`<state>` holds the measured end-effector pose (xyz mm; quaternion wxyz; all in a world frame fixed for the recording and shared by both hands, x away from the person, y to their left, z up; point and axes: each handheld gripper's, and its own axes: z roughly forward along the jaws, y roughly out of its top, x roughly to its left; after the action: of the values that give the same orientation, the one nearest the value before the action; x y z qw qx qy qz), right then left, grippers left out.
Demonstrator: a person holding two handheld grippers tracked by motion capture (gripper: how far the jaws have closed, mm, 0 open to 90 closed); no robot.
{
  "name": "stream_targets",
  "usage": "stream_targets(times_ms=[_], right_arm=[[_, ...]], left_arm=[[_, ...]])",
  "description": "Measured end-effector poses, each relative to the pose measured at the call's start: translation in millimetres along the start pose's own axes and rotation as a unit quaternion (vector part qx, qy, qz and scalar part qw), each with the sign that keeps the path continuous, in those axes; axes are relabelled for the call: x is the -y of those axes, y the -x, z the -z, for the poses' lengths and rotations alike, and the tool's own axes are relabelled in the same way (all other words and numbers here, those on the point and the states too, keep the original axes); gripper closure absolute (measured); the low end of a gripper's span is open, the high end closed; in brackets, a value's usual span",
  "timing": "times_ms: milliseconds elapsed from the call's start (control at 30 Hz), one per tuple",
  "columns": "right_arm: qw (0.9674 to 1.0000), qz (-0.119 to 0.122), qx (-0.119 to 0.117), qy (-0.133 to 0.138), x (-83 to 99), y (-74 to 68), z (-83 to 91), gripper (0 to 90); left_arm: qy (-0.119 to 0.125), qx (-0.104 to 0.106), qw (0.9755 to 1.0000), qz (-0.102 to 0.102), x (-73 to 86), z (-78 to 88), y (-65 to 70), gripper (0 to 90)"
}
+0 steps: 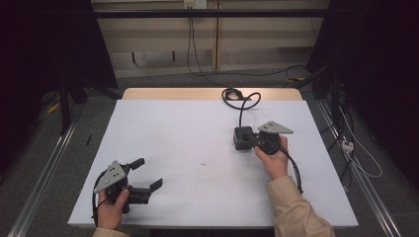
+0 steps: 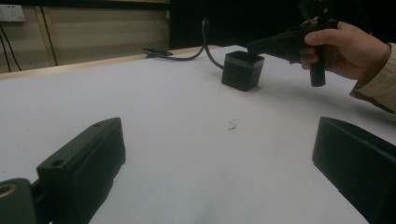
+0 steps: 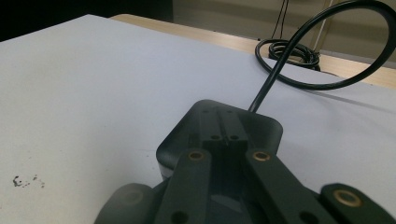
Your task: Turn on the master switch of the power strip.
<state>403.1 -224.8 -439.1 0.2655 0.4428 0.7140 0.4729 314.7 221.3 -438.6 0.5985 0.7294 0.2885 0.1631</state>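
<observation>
The desk [image 1: 197,143], covered in a white sheet, carries little. The largest thing on it is a black box [image 1: 242,138], squat with rounded corners, sitting directly under the jaws of the right gripper [image 1: 254,139]. In the right gripper view those jaws lie drawn close together, side by side over the box's [image 3: 219,130] top, their tips resting on or just above it; whether they actually pinch any part of it cannot be told. A black cable [image 1: 240,98] runs out of the box's far side, beyond the jaw tips, loops, and ends in a coil near the desk's far edge.

The left gripper [image 1: 148,174] rests well apart from the box, its jaws spread wide with only bare desk between them; in its own view the box [image 2: 242,70] stands far ahead of the jaws and a little toward the right one.

A few small dark specks [image 1: 203,162] lie between the two grippers.

The step in hand looks like taking hold of the box. The next move likely calls for a firm grip before lifting, minding the trailing cable.
</observation>
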Motion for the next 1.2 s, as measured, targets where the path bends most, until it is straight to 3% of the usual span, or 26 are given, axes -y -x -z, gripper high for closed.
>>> stream_targets(times_ms=[1200], right_arm=[[1.0,0.006,0.005,-0.003,0.3,-1.6,-0.3,90.0]], left_arm=[[0.001,0.0,1.0,0.002,0.7,-0.4,1.0,2.4]])
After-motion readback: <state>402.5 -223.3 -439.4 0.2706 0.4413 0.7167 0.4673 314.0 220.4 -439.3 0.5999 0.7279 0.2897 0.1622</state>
